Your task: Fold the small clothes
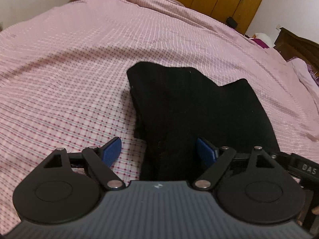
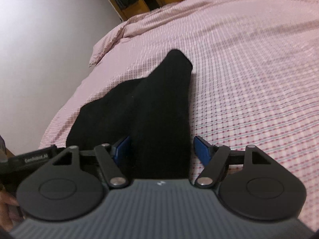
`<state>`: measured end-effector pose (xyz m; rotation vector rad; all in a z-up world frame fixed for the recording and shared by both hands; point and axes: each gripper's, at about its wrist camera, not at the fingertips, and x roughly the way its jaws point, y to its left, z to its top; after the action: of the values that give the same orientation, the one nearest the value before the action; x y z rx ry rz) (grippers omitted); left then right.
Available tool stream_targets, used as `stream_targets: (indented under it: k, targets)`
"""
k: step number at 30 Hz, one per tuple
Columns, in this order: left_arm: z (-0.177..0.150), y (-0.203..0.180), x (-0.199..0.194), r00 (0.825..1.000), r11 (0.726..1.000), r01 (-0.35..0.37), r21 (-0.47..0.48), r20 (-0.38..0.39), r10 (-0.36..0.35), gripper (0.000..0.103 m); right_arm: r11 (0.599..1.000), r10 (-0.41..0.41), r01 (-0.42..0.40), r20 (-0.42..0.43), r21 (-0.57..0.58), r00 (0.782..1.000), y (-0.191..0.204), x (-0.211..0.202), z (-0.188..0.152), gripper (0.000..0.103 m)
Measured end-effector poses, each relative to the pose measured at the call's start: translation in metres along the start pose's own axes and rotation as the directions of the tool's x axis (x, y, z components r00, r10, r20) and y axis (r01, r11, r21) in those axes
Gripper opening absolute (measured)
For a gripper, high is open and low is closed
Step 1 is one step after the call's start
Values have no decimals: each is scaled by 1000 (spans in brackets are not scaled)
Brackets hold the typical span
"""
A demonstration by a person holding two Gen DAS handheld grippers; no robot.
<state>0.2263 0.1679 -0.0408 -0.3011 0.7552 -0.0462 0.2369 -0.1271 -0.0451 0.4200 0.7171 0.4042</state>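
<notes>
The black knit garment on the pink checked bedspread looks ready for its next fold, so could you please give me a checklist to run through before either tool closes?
1. Left tool open: ok.
2. Right tool open: ok.
3. Black knit garment between the left tool's blue pads: not ok, only its left portion sits in the gap; the right pad lies over the cloth.
4. Garment between the right tool's pads: ok, one folded section fills the gap.
5. Garment lying flat on the pink checked bedspread: ok, no bunching visible.
6. Pads touching the fabric: cannot tell.
</notes>
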Motion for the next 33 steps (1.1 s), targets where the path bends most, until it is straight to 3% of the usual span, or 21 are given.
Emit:
stream_targets:
  k: [8,22,27,29,32,33]
  targets:
    - [-4,4,9,1000,1000,22,0,11,-22,89,998,70,-70,22,7,997,-14,15,-5,78]
    - [-8,6,14,999,999,35,3,22,-36,92,993,108,-108,-6,37,994,-23,13,4,81]
    - [-6,4,17,1000,1000,28,-15,15,-28,93,986,149,-145,-39,87,988,-19,21,16,81]
    - [-5,3,19,999,999,42,-17,20,-41,93,987,145,-142,-46,70,988,-15,25,17,76]
    - [-5,6,21,994,994,100,-43,39,-99,77,988,146,-142,-61,64,987,-13,30,20,57]
    - [-4,7,22,989,988,144,-61,36,-142,61,986,153,-148,-64,71,986,-13,30,22,51]
